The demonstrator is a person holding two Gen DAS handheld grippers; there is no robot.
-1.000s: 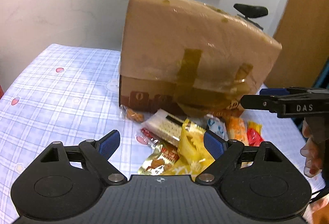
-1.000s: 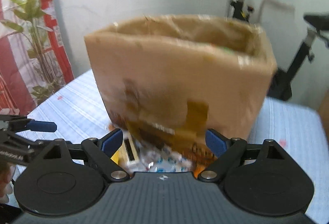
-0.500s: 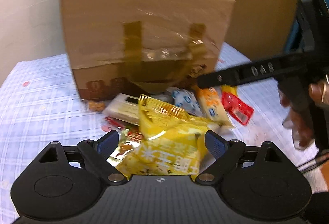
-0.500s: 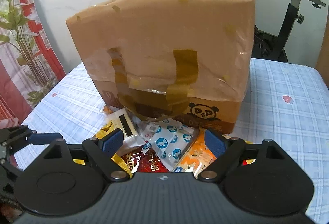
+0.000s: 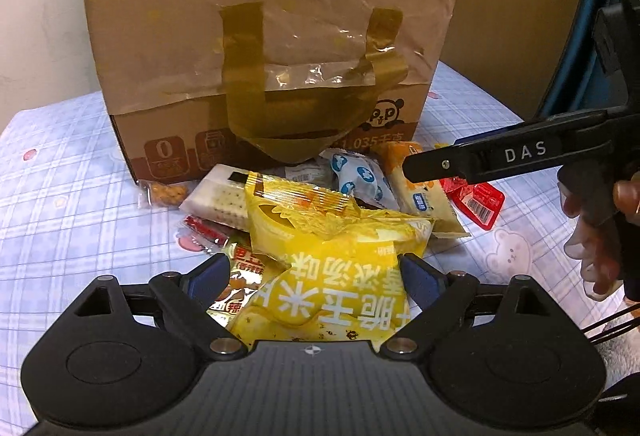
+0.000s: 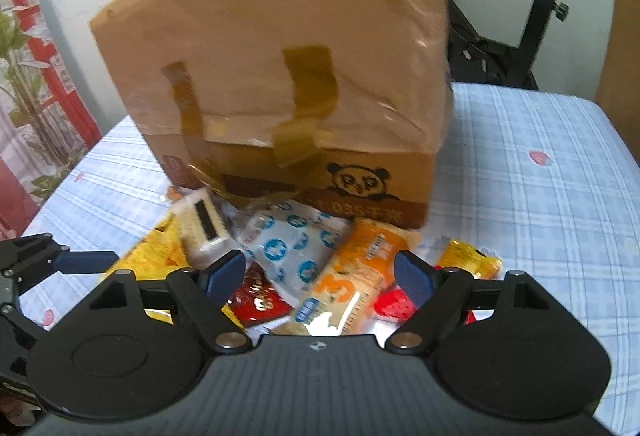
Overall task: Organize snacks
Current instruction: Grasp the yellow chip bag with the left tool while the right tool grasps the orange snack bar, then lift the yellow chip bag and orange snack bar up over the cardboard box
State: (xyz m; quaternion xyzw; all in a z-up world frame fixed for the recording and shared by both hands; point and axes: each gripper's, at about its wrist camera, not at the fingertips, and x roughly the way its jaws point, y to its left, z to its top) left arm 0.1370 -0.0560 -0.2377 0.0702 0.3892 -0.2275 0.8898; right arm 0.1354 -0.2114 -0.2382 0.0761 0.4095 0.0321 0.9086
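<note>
**Spotter:** Two claws, both apart, both with nothing gripped. Your left claw [image 5: 314, 274] sits low over the big yellow packet [image 5: 332, 276], which lies between its blue pads; I judge the pads are not pressing on it. Your right claw [image 6: 320, 274] has just been closing a little, with the orange packet [image 6: 356, 276] and the white packet with blue dots [image 6: 296, 248] below the gap, neither clamped.

**Operator:** Where's the rest of the pile?

**Spotter:** Heaped on the checked surface [image 5: 72, 204] right against the front of the taped cardboard box [image 5: 272, 36]: a cracker pack [image 5: 218, 196], red sachets [image 5: 476, 200] to your right, a small bag of orange bits [image 5: 164, 192] touching the box's foot.

**Operator:** What should worry me?

**Spotter:** Three things. The packets overlap, so if you close the left claw now you may pinch the wrapper beneath the yellow one and drag both. The yellow bag looks puffy and slick; a grip on its crinkled edge could slip, and a hard squeeze might crush what's inside. And your right claw's finger reaches across the pile near the orange packet in the left view, so if both close in together they could knock each other or scatter packets under the box flap.
</note>
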